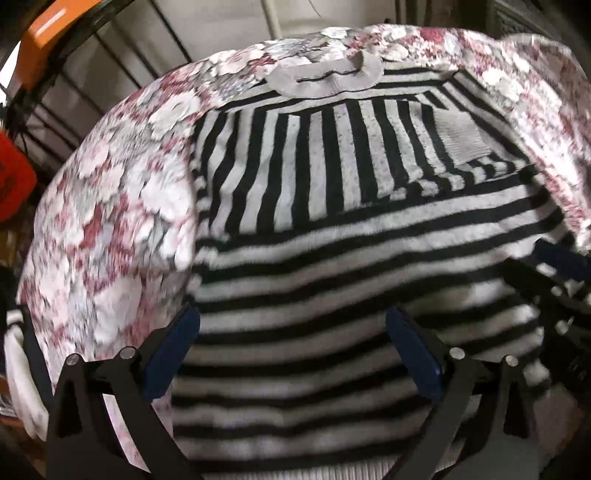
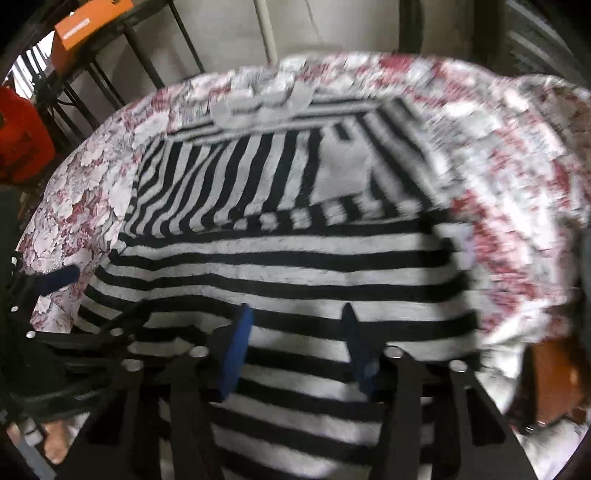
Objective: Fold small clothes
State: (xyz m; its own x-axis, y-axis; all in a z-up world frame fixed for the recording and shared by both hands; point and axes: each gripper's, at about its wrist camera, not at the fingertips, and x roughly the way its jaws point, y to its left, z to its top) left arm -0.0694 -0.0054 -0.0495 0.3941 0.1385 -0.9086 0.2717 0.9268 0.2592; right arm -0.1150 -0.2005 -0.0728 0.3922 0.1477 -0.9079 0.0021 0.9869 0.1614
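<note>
A black-and-white striped sweater (image 1: 332,258) lies flat on a floral-covered table (image 1: 110,221). Its grey collar (image 1: 325,79) is at the far end, and the sleeves are folded across the chest, one grey cuff (image 1: 463,142) showing. My left gripper (image 1: 291,312) hovers wide open over the sweater's near left part, one blue pad at the cloth's left edge. My right gripper (image 2: 295,308) is over the sweater (image 2: 295,258) near its hem; its jaws stand apart with striped fabric between the pads, and no squeeze shows. The views are blurred. Each gripper appears at the edge of the other's view.
A black metal shelf (image 2: 92,55) with an orange box (image 2: 92,22) stands beyond the table's far left, with a red-orange object (image 2: 22,136) below. A pale wall is behind. Another striped and white cloth (image 1: 18,350) hangs at the near left edge.
</note>
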